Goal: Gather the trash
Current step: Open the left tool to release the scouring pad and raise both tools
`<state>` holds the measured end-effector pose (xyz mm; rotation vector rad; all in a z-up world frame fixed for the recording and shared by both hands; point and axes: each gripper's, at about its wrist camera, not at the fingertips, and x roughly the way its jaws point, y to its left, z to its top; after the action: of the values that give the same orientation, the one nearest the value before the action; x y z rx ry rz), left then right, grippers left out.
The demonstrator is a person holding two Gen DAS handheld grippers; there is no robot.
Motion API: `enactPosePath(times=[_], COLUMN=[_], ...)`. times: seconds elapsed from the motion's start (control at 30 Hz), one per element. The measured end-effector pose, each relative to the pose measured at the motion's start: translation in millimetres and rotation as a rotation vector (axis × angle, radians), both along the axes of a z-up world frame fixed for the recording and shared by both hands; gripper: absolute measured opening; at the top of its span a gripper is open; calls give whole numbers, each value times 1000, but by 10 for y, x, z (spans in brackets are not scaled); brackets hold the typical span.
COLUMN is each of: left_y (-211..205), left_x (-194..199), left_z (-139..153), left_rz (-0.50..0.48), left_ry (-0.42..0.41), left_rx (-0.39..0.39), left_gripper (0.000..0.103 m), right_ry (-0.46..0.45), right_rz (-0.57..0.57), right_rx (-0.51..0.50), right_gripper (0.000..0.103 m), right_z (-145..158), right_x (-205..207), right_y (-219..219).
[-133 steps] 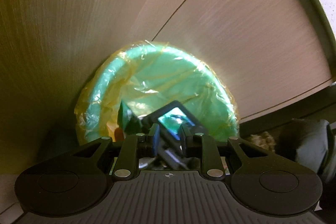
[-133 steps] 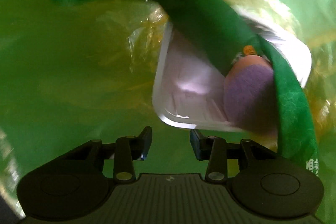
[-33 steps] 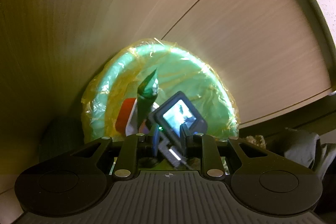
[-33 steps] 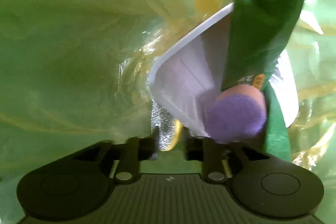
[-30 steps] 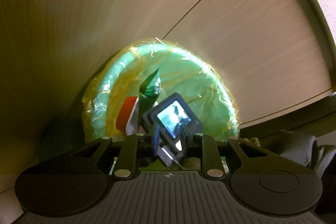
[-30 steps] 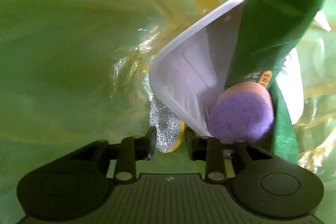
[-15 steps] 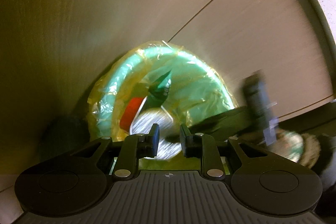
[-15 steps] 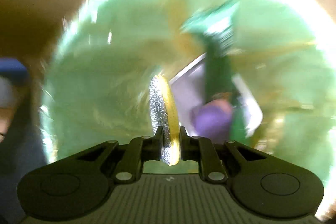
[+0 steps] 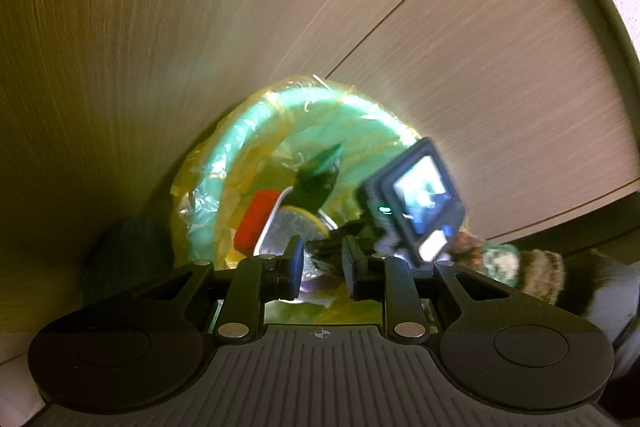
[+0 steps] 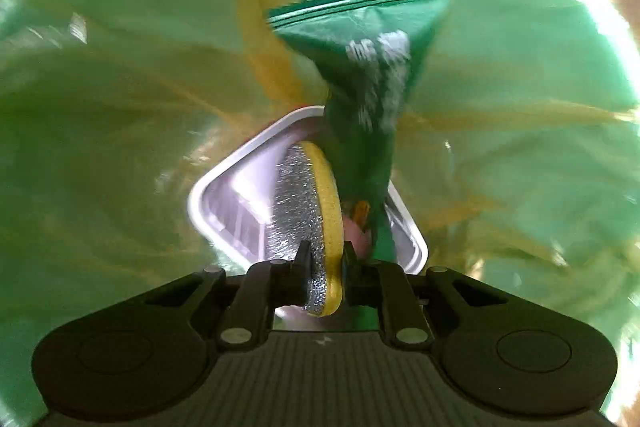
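Gripping the yellow-and-silver sponge (image 10: 316,223) edge-on, the right gripper (image 10: 323,263) is pointing down into the green bin w/ yellow liner (image 10: 120,107); jaws have just been closing and are clamping the sponge between them. Its long axis is running up-frame from the jaws toward centre, over the white tray (image 10: 224,195) and beside the green snack bag (image 10: 368,67). The left gripper (image 9: 320,263) is sitting part-open, holding nothing, low-centre of its frame, so the right is the nearer.
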<state>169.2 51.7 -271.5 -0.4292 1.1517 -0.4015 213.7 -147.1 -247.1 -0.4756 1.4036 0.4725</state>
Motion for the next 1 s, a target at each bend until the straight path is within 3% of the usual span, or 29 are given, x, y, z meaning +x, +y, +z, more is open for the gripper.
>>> enactPosePath(times=[0.07,0.17,0.23,0.3,0.43,0.57,0.67,0.77,0.8,1.0], left_y=[6,-8,-30,-60,-139,-254,-340,-399,-418,-525], left_x=[-3,-11,-28,-47,-114,-232,-354,-470,-505,-789], left_z=[8,13,13,25,139,357,608,934,1044,1675], left_rz=[1,0,-1,-2,-8,-8,2,17,20,39], left_ry=[-2,-7,-8,-13,-53,-140,-254,-377,-410,-611], left_rx=[2,4,11,22,48,74,108,131,137,183], left_gripper=[24,24,24,24,24,24,24,24,24,24], right_ry=[24,61,37,-1,-85,-200,-313,-449,-492,-754], right_rz=[-60,-139,-146,-160,-235,-312,-367,-392,-399,-470], right_rx=[9,106,139,160,239,301,365,441,468,601], right_gripper=[15,23,29,45,53,57,58,67,72,85], right_z=[-33,-182,4,210,748,1271,1798,1991,1921,2692], right_x=[88,62,-2,-86,-282,-558,-761,-1058,-1159,-1622], right_y=[-80,-284,-397,-510,-750,-908,-1004,-1003,-1004,-1142])
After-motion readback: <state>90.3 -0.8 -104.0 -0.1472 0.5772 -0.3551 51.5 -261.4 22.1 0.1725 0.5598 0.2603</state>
